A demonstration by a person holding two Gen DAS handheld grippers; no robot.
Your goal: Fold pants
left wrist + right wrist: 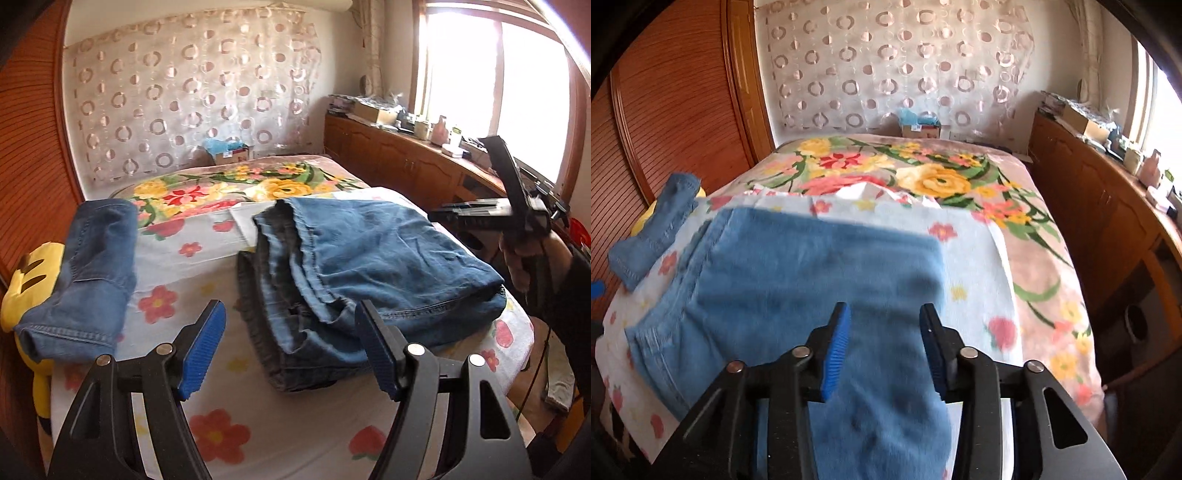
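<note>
I count two pairs of jeans on the bed (258, 424): the folded jeans (369, 266) in the middle on the flowered sheet (971, 236), and a second pair (85, 280) at the left edge, lying partly on one yellow plush toy (26, 284). My left tool (291, 350) hangs above the sheet, fingers apart, holding nothing. My right tool (882, 347) sits over the folded jeans, fingers also apart, denim between them but not pinched

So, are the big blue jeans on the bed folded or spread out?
Folded. The jeans lie doubled in stacked layers on the bed, edges showing at one side.
</note>
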